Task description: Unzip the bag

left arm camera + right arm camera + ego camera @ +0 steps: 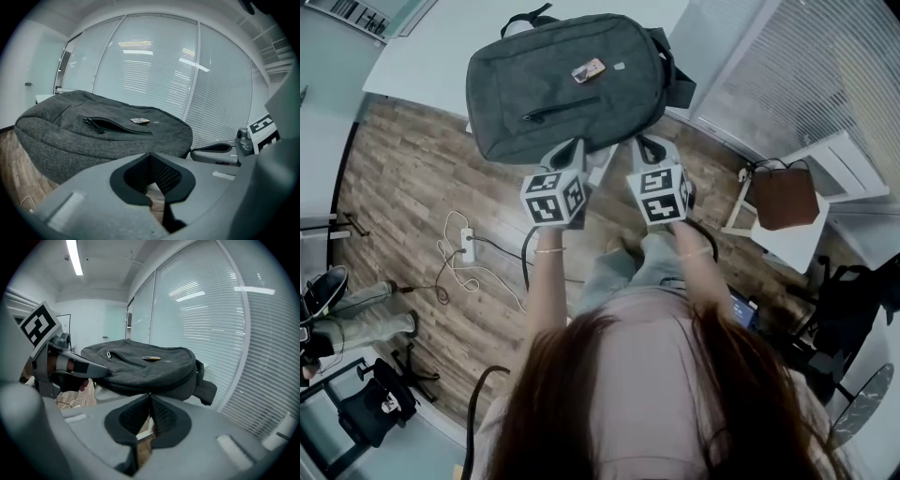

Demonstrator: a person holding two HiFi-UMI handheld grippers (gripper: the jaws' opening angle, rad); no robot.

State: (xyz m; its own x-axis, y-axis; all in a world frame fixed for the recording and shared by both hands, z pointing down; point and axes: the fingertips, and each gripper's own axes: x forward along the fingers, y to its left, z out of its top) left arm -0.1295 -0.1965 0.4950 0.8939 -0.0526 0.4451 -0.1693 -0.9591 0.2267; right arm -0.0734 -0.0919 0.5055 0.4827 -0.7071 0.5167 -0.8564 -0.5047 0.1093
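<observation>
1. Head view: bag (562, 84) lies flat at near edge of white worktop (422, 52), straight ahead of both tongs, long axis L-R. Left tongs (574, 150) and right tongs (649, 148) sit just short of it, approx. equal reach.
2. Left gripper view: tongs together, empty. Grey fabric bag; pocket zip pull (89, 123) up-left.
3. Right gripper view: tongs together, empty; pull again up-left.

I count one grey bag (562, 84) on one white table (431, 52). The bag shows one front zip (561, 109) and one small tan object (588, 70) on top. I hold two grippers: one left gripper (573, 153) and one right gripper (649, 150), each carrying one marker cube. There is one power strip (468, 246) on the floor and one brown tote (786, 197).
</observation>
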